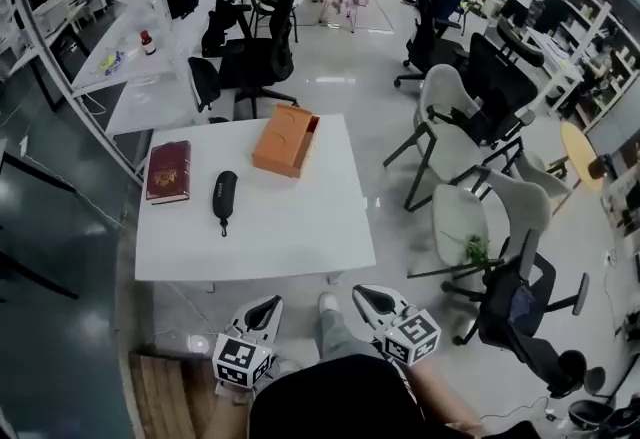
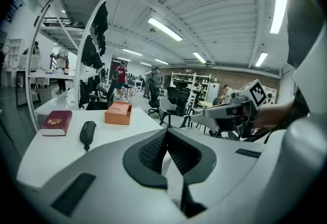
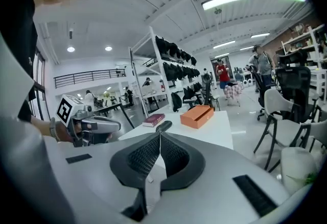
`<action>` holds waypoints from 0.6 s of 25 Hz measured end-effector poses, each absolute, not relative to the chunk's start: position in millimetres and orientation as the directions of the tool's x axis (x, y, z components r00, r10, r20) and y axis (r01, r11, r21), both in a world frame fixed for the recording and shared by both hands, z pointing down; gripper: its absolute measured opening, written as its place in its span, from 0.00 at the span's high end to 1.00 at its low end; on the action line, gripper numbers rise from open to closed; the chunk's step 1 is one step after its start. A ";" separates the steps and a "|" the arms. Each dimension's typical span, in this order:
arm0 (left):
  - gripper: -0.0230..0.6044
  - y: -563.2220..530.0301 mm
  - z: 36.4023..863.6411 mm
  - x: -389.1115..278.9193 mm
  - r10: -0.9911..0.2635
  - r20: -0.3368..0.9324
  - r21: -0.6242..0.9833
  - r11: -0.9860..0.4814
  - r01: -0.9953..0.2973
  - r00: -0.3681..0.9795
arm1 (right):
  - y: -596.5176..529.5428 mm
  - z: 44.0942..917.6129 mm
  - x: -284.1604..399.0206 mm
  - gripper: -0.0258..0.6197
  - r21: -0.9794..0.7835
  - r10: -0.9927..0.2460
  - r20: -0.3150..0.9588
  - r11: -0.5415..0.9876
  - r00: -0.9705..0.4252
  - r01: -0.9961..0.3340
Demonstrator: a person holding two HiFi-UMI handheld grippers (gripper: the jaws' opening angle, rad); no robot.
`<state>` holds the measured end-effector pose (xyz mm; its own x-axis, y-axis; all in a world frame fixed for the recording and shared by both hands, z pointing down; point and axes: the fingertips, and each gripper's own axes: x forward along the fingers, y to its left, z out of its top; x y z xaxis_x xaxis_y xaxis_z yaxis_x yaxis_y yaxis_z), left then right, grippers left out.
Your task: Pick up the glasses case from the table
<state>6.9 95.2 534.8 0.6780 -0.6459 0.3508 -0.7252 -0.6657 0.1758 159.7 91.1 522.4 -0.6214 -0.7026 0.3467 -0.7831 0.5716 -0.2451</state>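
The white square bench [image 1: 290, 227] carries everything. On it the open orange cardboard box [image 1: 285, 139] sits at the far edge and the dark red hardback book [image 1: 168, 170] lies toward the left edge.

The left tongs [image 1: 266, 307] and the right tongs [image 1: 366, 297] are both short of the bench's near edge, pointing toward it (one on either side of the person's leg). Each is fully closed, pad against pad, with nothing held; the left gripper view [image 2: 166, 136] and the right gripper view [image 3: 160, 141] both show this.

The slim black oblong glasses case [image 1: 224, 197] lies left of the bench's centre, just right of the book but apart from it and well short of the box. Its long axis runs away from the person, with a small tab at the near end.

The step in hand looks like the approach. The left tongs seem the better choice, since the case [image 2: 88, 132] lies on that side. They should open before arriving and come down straddling the narrow width at mid-length, not the tab. Both pads should sit square on the rounded flanks, because a smooth shell is likely to squirt out of an off-centre pinch. The outer jaw should stay off the book.
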 end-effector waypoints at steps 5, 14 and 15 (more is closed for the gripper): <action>0.93 23.2 525.0 26.7 -0.692 0.375 0.151 -0.611 -0.777 0.617 | 4.9 524.3 182.3 0.91 -0.300 -0.655 0.320 0.615 -0.684 -0.730; 0.93 -41.0 524.0 29.8 -0.776 0.432 0.096 -0.466 -0.880 0.458 | -85.7 536.0 183.4 0.64 -0.296 -0.513 0.337 0.739 -0.790 -0.606; 0.93 -42.2 525.3 25.5 -0.782 0.440 0.095 -0.448 -0.889 0.441 | -92.5 538.4 180.1 0.61 -0.300 -0.496 0.343 0.747 -0.797 -0.594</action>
<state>25.5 -42.2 525.3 0.4415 -0.7823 0.4395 -0.8889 -0.4480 0.0954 180.1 -92.5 538.4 -0.7973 -0.4963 0.3434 -0.5939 0.7467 -0.2996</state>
